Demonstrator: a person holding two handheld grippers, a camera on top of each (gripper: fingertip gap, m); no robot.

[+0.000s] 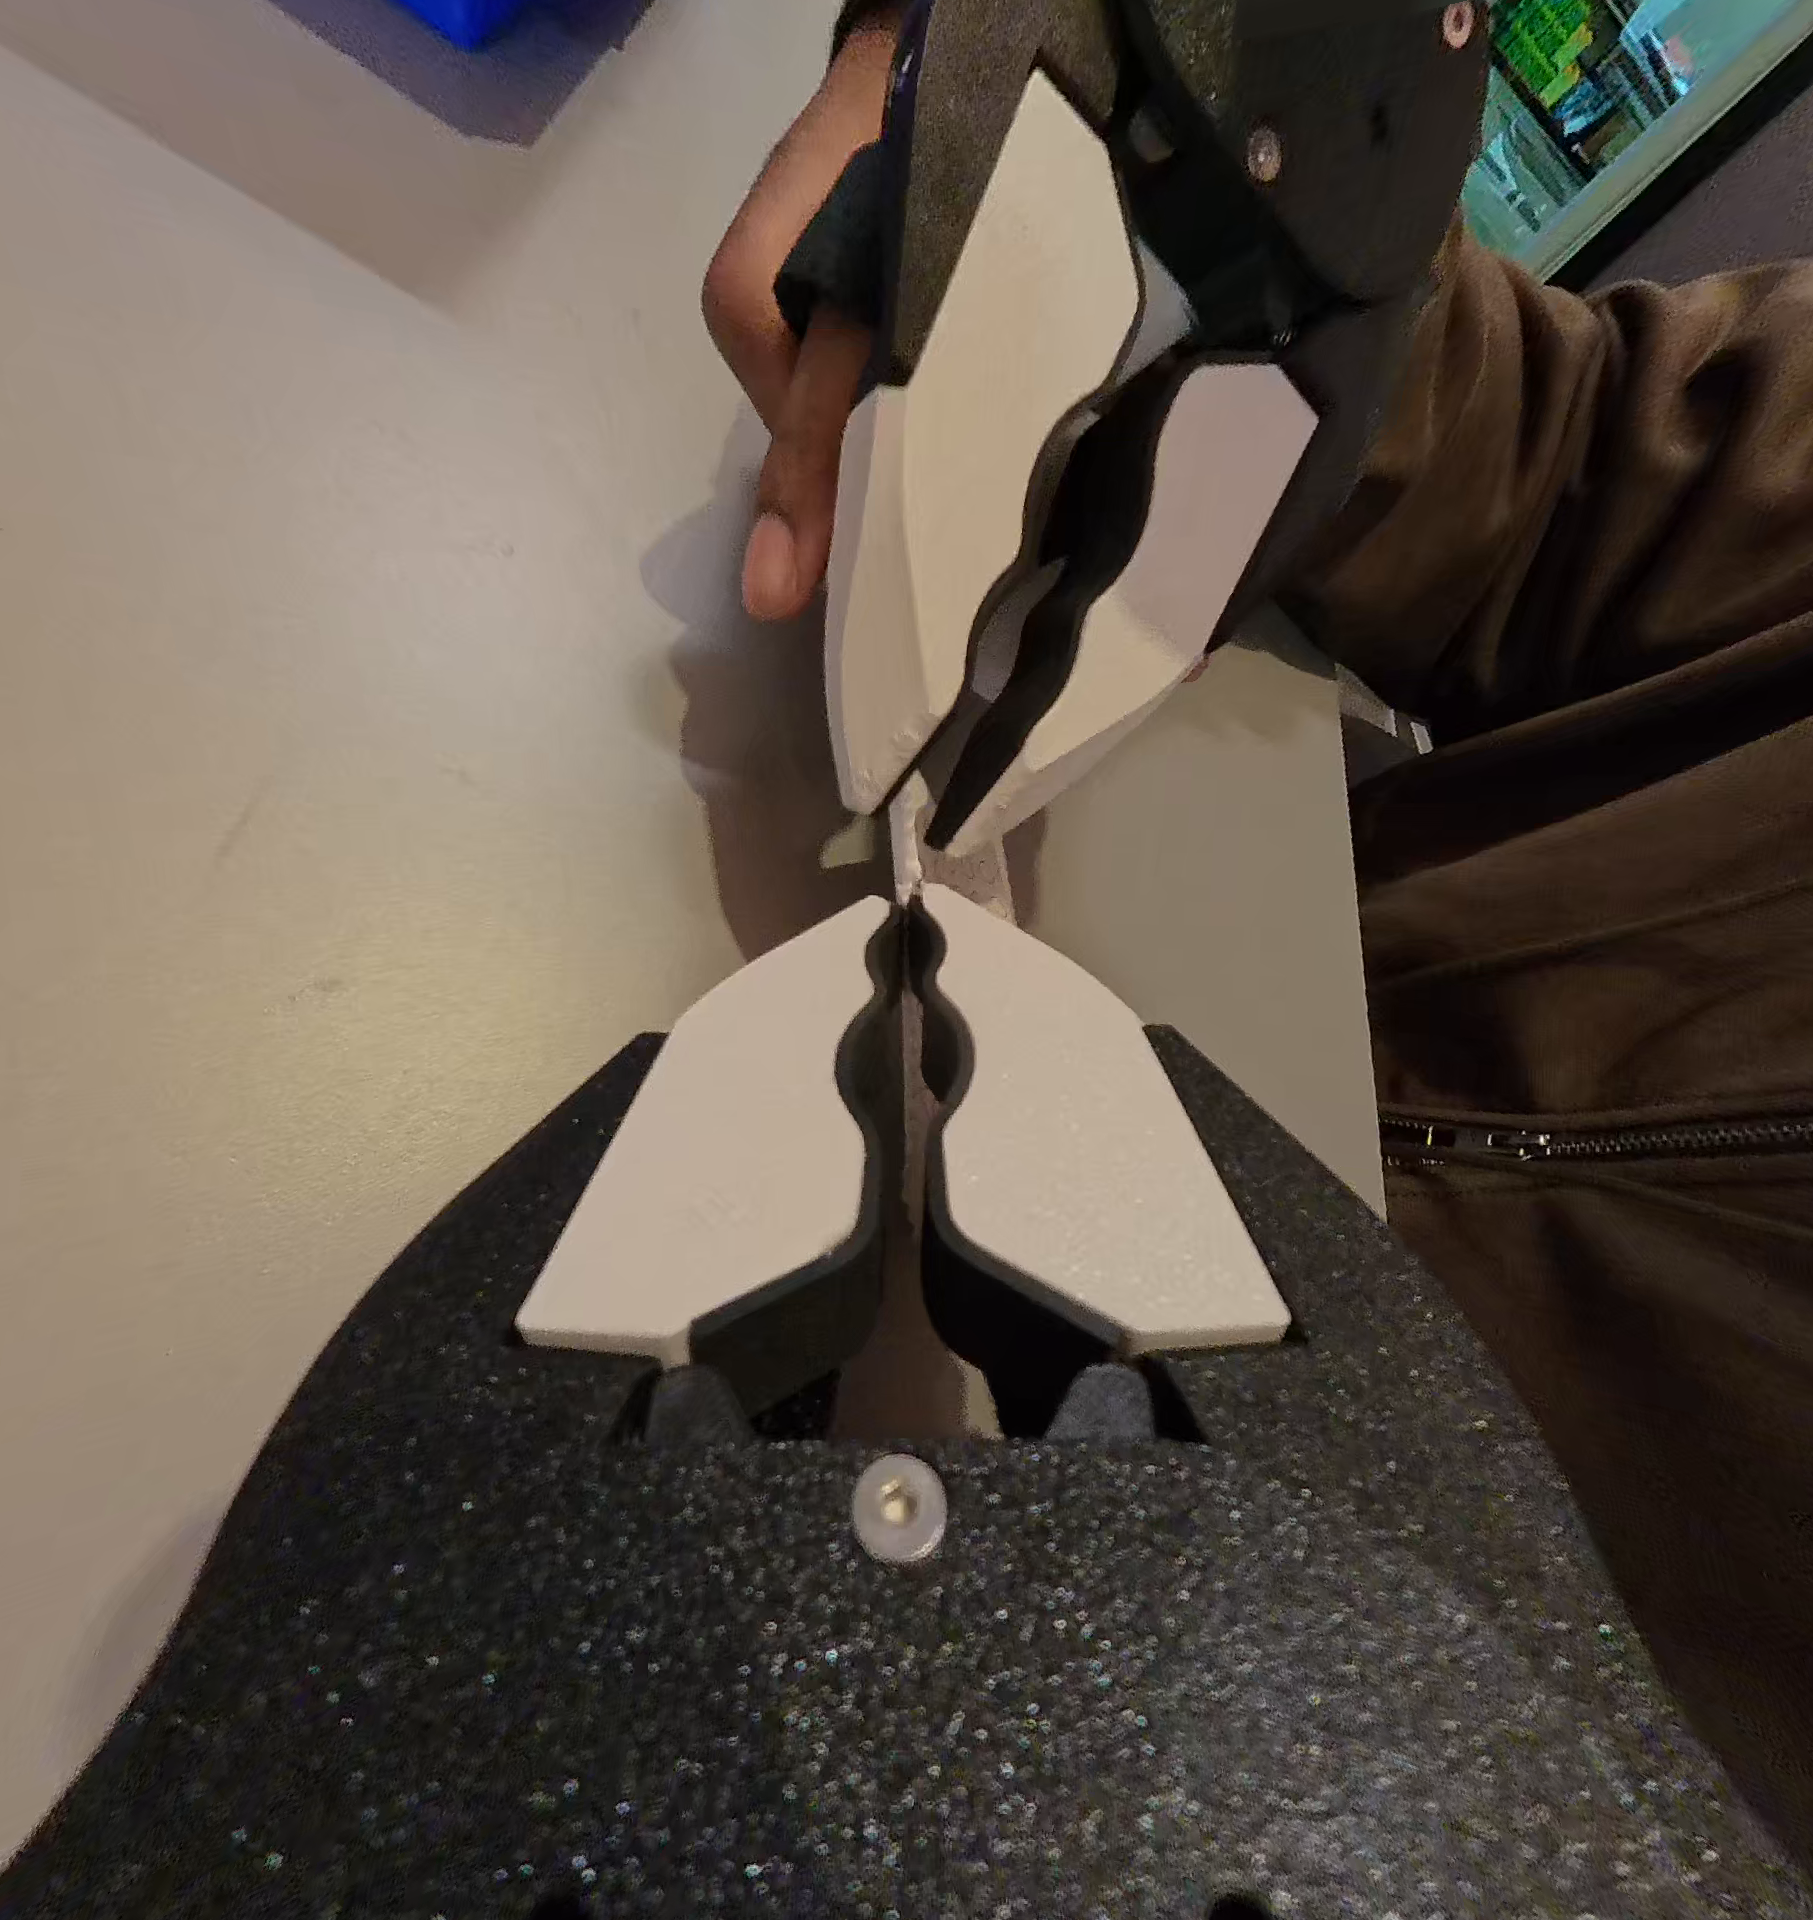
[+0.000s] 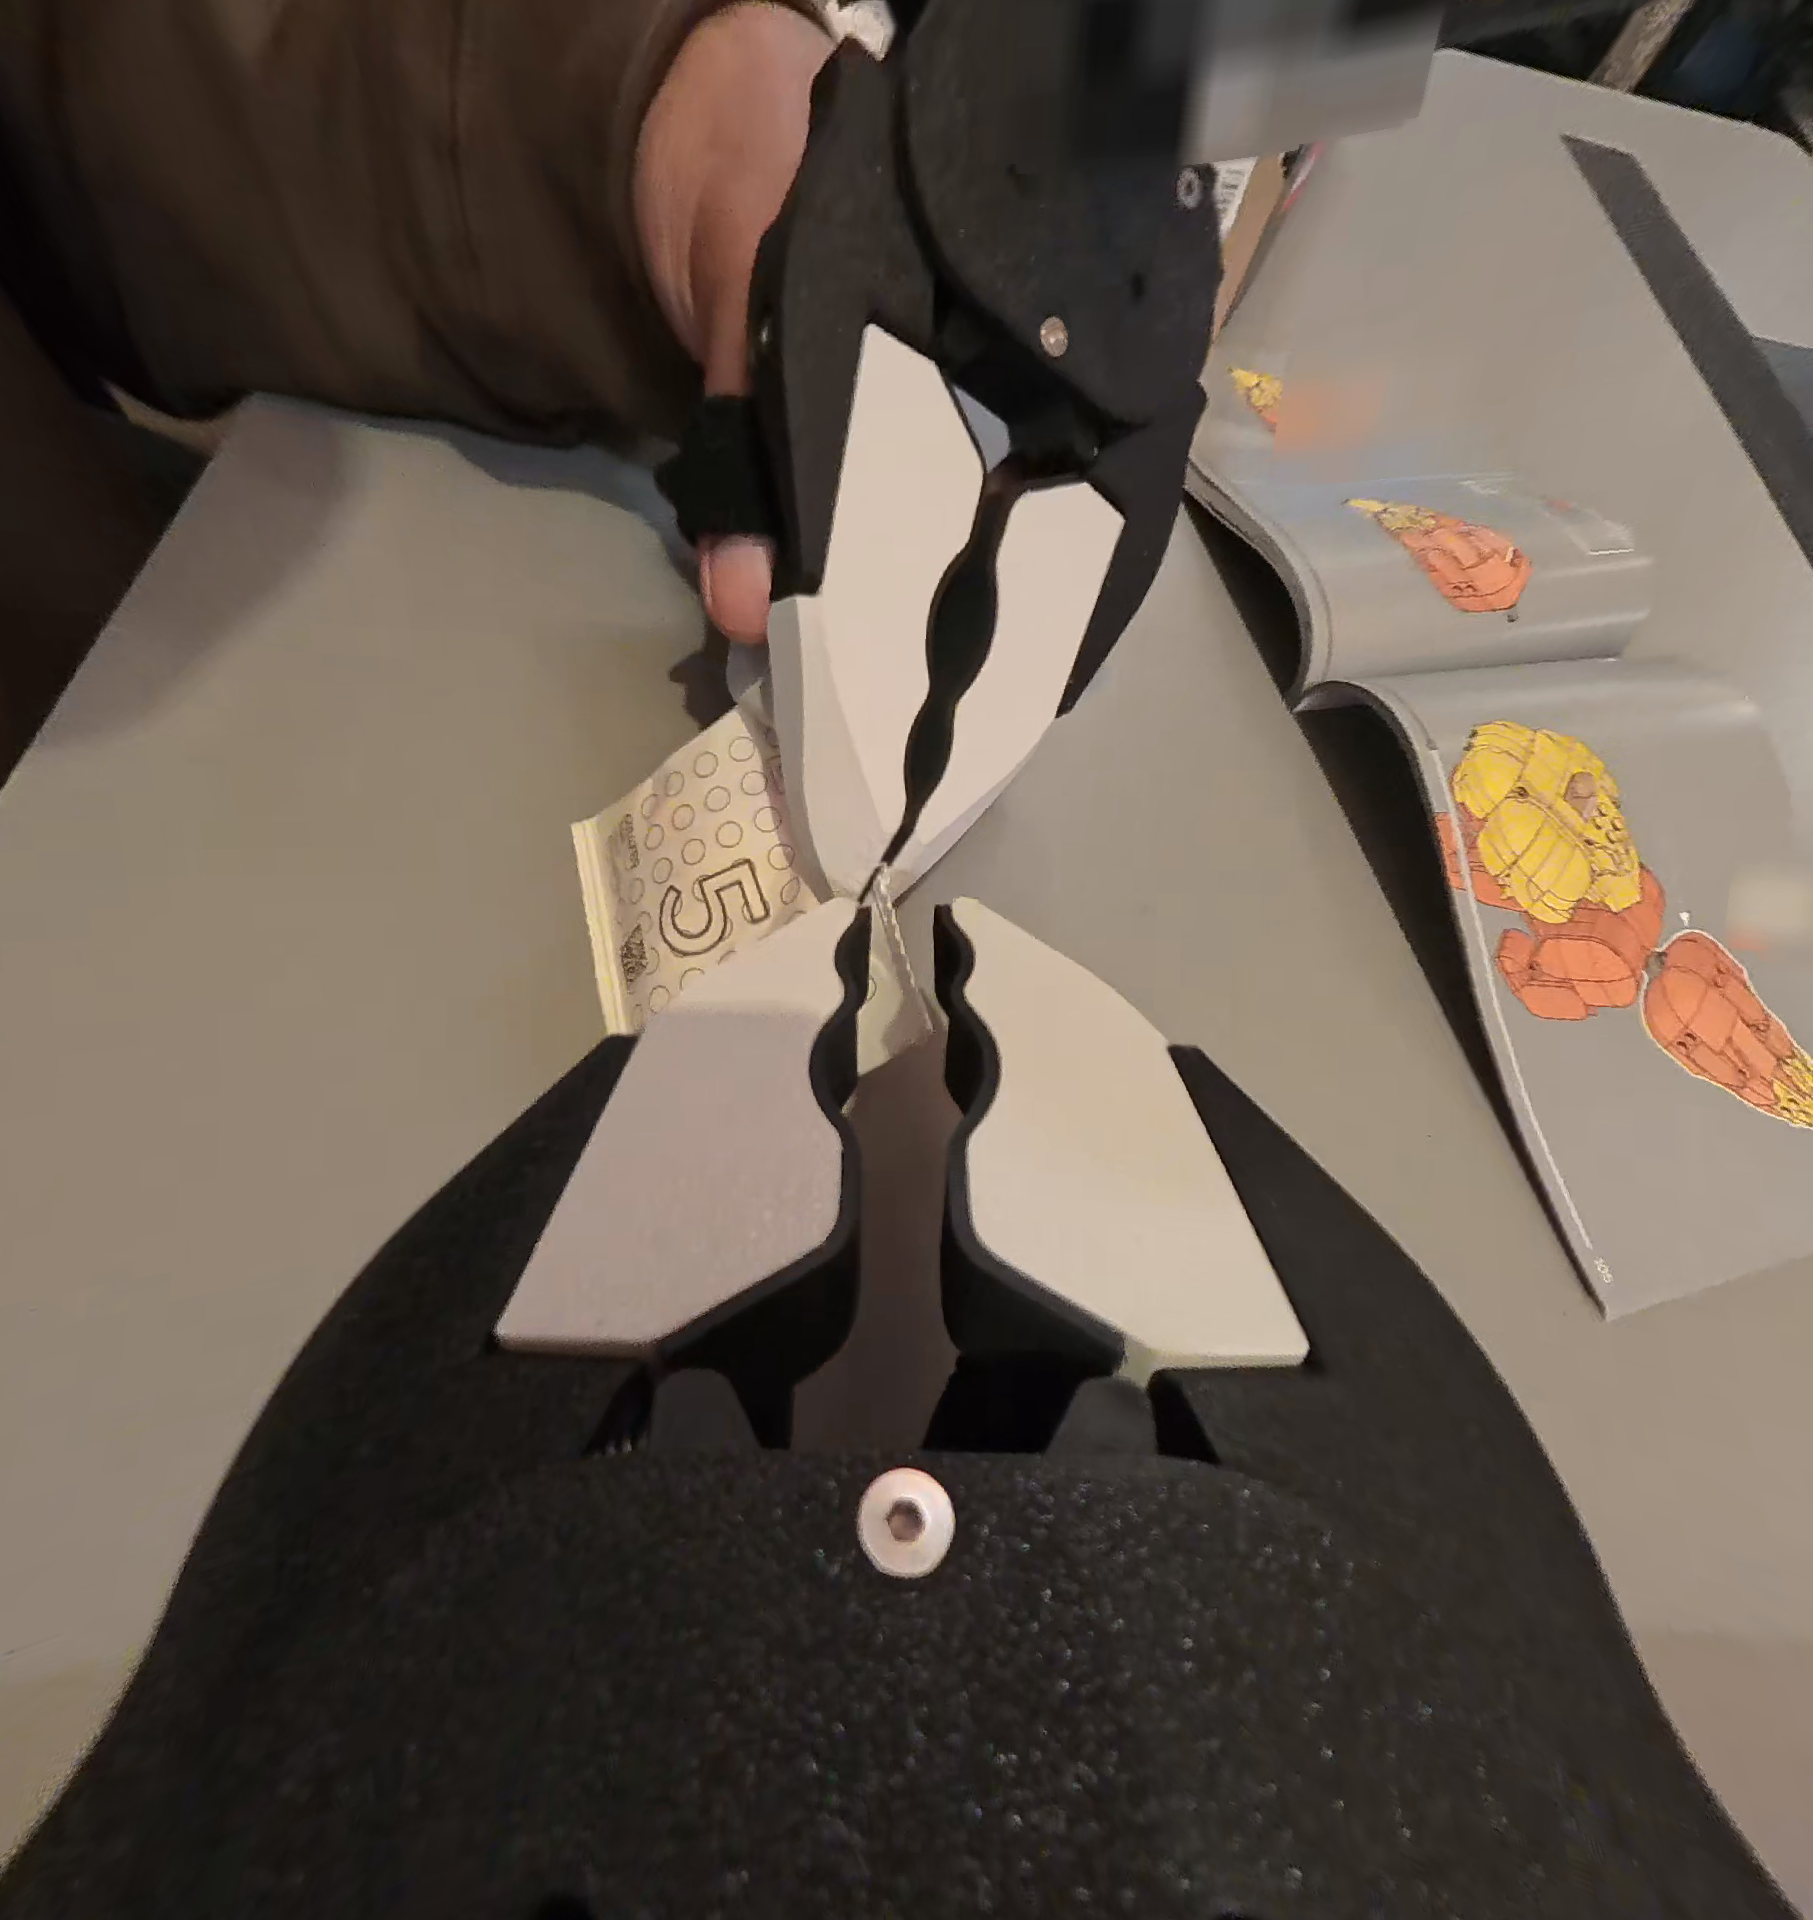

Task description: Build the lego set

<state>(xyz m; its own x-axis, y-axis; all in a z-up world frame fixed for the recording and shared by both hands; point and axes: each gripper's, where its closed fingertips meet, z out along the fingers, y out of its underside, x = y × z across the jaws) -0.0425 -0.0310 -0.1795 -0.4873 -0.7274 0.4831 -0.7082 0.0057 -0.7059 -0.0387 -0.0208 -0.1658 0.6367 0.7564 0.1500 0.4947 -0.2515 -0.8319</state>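
A pale yellow paper bag (image 2: 694, 862) of Lego parts, printed with circles and a large numeral, is held up over the grey table (image 2: 258, 831). My left gripper (image 1: 907, 909) is shut on the bag's thin white top edge (image 1: 907, 857). In the right wrist view it (image 2: 886, 868) comes down from above and pinches that edge. My right gripper (image 2: 904, 920) meets it tip to tip, with its fingers a narrow gap apart around the same edge, which lies against the left finger. It also shows in the left wrist view (image 1: 907, 826). The bag's contents are hidden.
An open instruction booklet (image 2: 1608, 935) with orange and yellow model drawings lies on the table to the right. A person's hands and brown jacket sleeves (image 1: 1608, 935) are close behind both grippers. A blue object (image 1: 476, 21) lies at the far edge. The grippers are tip to tip, or close to it.
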